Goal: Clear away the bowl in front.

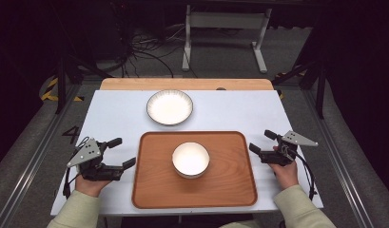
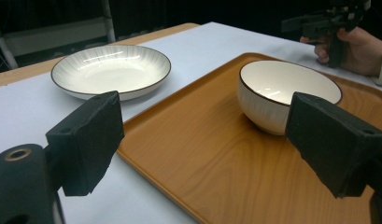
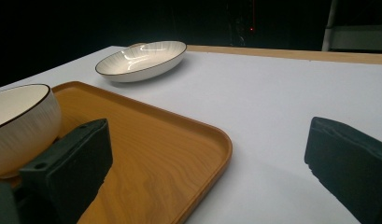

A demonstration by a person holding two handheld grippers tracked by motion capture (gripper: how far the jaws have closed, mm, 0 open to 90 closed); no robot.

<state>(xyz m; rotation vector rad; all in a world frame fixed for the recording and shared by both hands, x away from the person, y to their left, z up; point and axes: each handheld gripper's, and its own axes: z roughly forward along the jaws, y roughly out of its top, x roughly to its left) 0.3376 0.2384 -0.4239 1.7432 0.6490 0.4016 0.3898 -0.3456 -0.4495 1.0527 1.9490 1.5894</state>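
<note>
The bench (image 1: 116, 114), white-topped with a wooden strip along its far edge, fills the middle of the high view, and on it, in the lower centre of the frame, lies the wooden tray (image 1: 230, 190). Above the tray, in the upper centre and well clear of its far rim, sits the shallow white plate (image 1: 170, 107) with a dark edge. Smaller is the white bowl (image 1: 190, 159), standing upright near the middle of the tray. My left gripper (image 1: 121, 153) rests at the lower left, just beside the tray's left edge, its jaws spread wide with nothing between them; in the left gripper view they frame the tray and the bowl (image 2: 286, 95). My right gripper (image 1: 262, 141) sits at the lower right, just off the tray's right rim, jaws likewise parted and empty. I judge that the tray or the bowl is what I am about to take. The bowl looks smooth and rounded, so a pinch on its rim could slip or tip it. If I lift the tray with uneven hands, the bowl may slide across the slick wood; pushed forward carelessly, the tray could knock the plate.
</note>
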